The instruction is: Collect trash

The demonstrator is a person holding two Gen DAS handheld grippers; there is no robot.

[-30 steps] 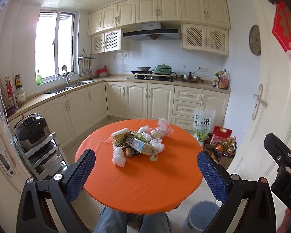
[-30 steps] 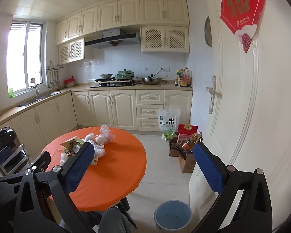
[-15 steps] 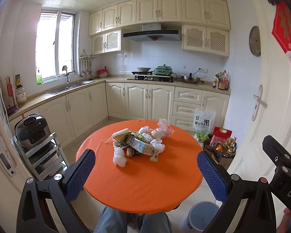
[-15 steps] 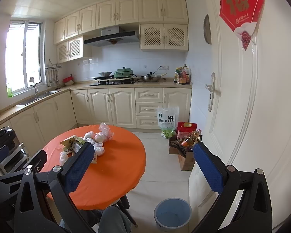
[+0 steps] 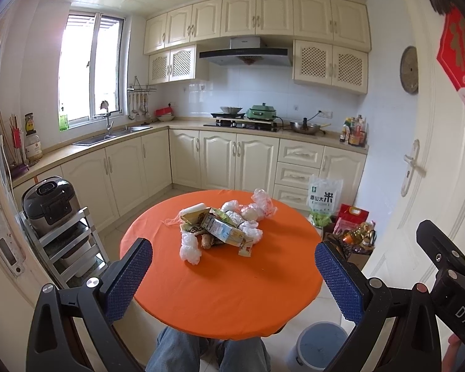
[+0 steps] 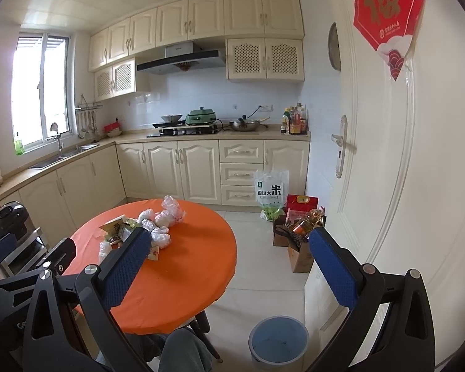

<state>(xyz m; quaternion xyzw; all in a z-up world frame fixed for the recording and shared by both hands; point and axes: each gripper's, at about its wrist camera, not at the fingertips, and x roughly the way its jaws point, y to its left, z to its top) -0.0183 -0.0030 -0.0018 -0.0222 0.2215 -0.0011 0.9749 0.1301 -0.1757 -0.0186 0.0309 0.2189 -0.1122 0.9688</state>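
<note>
A pile of trash point(image 5: 223, 226) lies on the round orange table point(image 5: 226, 291): crumpled white plastic bags, a flattened drink carton and wrappers. It also shows in the right wrist view point(image 6: 148, 229). A blue bin point(image 6: 279, 342) stands on the floor right of the table, also in the left wrist view point(image 5: 321, 345). My left gripper point(image 5: 232, 266) is open and empty, held above the table's near edge, well short of the pile. My right gripper point(image 6: 229, 254) is open and empty, to the right of the left one, above the table's right side.
A rice cooker on a metal rack point(image 5: 51, 207) stands left of the table. A rice bag point(image 6: 271, 193) and boxes with bottles point(image 6: 297, 232) sit on the floor by the white door point(image 6: 387, 170). Cabinets line the far walls. My knees point(image 5: 207, 356) are under the table.
Both views have shifted slightly; the grippers stay open and empty, and the trash pile has not moved.
</note>
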